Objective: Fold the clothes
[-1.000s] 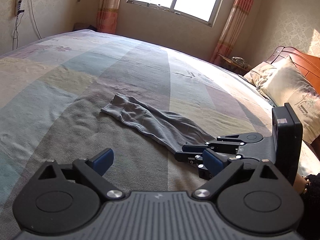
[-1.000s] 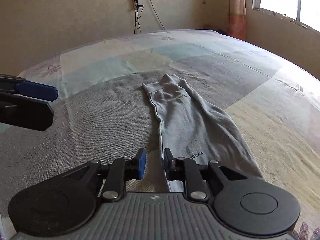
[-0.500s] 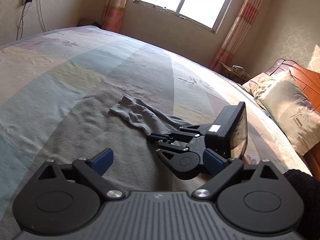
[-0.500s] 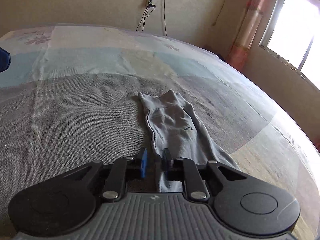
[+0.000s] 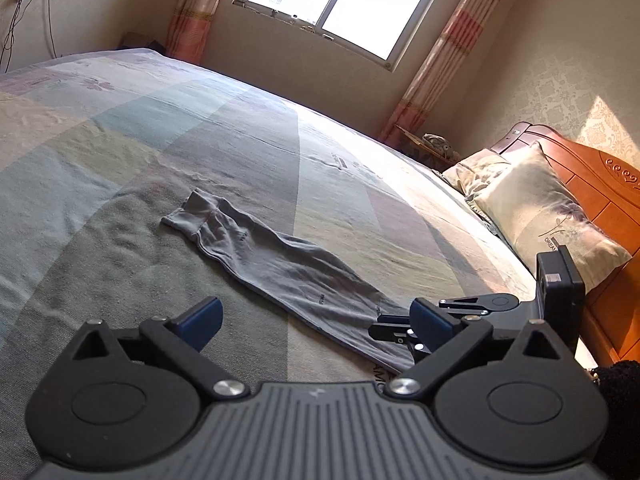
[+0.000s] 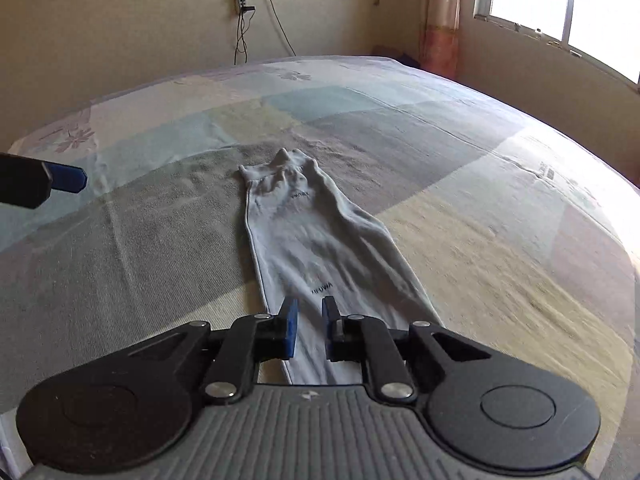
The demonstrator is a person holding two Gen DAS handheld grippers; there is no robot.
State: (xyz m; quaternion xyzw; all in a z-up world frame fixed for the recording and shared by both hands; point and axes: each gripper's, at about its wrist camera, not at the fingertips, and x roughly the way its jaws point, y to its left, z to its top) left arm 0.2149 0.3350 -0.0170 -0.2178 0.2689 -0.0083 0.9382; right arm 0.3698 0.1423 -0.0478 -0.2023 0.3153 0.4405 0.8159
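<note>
A sunlit bedroom with a window [image 5: 344, 4] and striped curtains holds a bed [image 5: 120, 140] under a patchwork cover, pillows [image 5: 536, 216] against its wooden headboard. A grey garment [image 5: 280, 268] lies stretched in a long strip on the cover. The left gripper [image 5: 316, 316] hangs over the cover with jaws spread wide, empty. The right gripper [image 6: 307, 326] sits at the garment's near end, its jaws narrowly apart and opening, cloth showing in the gap, unpinched.
</note>
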